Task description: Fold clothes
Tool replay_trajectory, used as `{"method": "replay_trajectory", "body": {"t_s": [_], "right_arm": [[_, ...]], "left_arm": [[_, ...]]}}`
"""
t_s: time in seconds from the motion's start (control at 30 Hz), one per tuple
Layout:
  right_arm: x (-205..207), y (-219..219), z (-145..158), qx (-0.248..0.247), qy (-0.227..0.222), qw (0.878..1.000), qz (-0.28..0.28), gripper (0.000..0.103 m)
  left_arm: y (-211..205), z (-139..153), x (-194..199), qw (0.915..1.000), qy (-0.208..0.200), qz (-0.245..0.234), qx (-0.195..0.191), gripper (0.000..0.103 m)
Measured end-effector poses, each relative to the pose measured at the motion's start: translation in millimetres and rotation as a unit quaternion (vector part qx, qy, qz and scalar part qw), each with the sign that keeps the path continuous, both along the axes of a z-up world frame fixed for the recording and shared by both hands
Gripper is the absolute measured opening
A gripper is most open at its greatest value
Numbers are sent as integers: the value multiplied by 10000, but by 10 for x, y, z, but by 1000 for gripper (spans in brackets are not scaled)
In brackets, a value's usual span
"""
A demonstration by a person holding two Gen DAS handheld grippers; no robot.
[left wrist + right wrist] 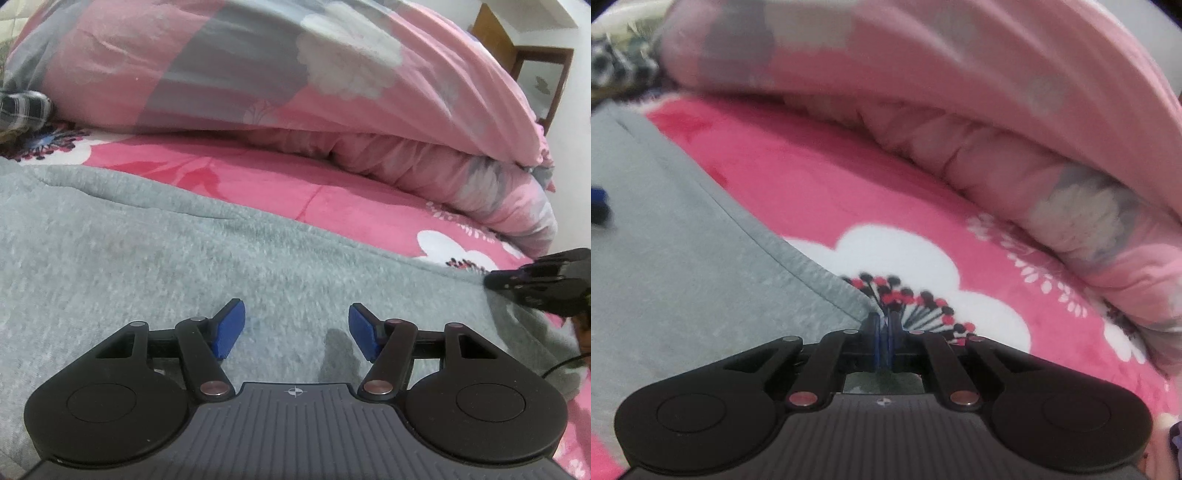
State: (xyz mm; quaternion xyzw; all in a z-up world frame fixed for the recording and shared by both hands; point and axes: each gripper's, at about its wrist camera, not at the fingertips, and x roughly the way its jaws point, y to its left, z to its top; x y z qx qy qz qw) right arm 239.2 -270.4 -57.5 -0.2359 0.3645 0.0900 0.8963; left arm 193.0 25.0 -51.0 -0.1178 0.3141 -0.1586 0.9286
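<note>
A grey fleecy garment (192, 258) lies spread flat on the pink bed cover. My left gripper (295, 328) hovers just over its middle, blue pads (231, 328) well apart and nothing between them. In the right wrist view the garment (683, 266) fills the left side and its corner runs up to my right gripper (884, 318), whose jaws are pressed together on that corner. From the left wrist view, the right gripper (493, 282) shows as a black shape at the garment's right edge. A blue blur at the far left of the right wrist view is the left gripper's finger (598, 206).
The pink bed cover (820, 192) with white flower prints stretches beyond the garment. A bulky pink and grey quilt (295, 74) is piled along the far side. A checked cloth (22, 109) lies far left. A wooden door (495, 33) and a cabinet stand far right.
</note>
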Motion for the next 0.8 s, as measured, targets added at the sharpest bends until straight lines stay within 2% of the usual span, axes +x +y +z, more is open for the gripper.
{"method": "replay_trajectory", "body": {"t_s": [0.07, 0.13, 0.2, 0.33, 0.4, 0.53, 0.63, 0.67, 0.7, 0.73, 0.77, 0.8], "right_arm": [[119, -51, -233, -308, 29, 9989, -346, 1], [220, -258, -278, 180, 68, 9972, -723, 1], [263, -518, -148, 1050, 83, 9882, -1115, 2], [-39, -1078, 404, 2082, -496, 9609, -1759, 3], [-356, -1340, 776, 2434, -825, 9486, -1846, 4], [-1204, -1723, 1502, 2768, -1614, 9298, -1814, 4], [-1835, -1798, 1957, 2842, -2076, 9200, -1722, 6], [-2036, -1819, 2104, 2842, -2206, 9172, -1711, 9], [-2176, -1841, 2208, 2820, -2270, 9163, -1711, 17], [-2217, -1860, 2209, 2744, -2185, 9193, -1786, 23], [-2259, -1879, 2209, 2667, -2098, 9221, -1862, 35], [-2300, -1898, 2209, 2590, -2010, 9246, -1937, 39]], "left_arm": [[-2, -2, 2, 10000, -1, -2, 16, 63], [3, -3, 6, 10000, 4, -4, 12, 63], [5, -5, 9, 10000, 3, -5, 19, 63], [1, -10, 11, 10000, 2, -9, 35, 63], [3, -11, 15, 10000, 5, -11, 29, 63], [14, -13, 13, 10000, 11, -13, 2, 64], [15, -14, 12, 10000, 12, -15, -4, 64], [16, -15, 11, 10000, 11, -15, -7, 64], [17, -15, 11, 10000, 11, -14, -12, 64], [17, -16, 12, 10000, 12, -12, -17, 64], [17, -16, 12, 10000, 13, -11, -22, 64], [17, -16, 12, 10000, 14, -10, -25, 64]]}}
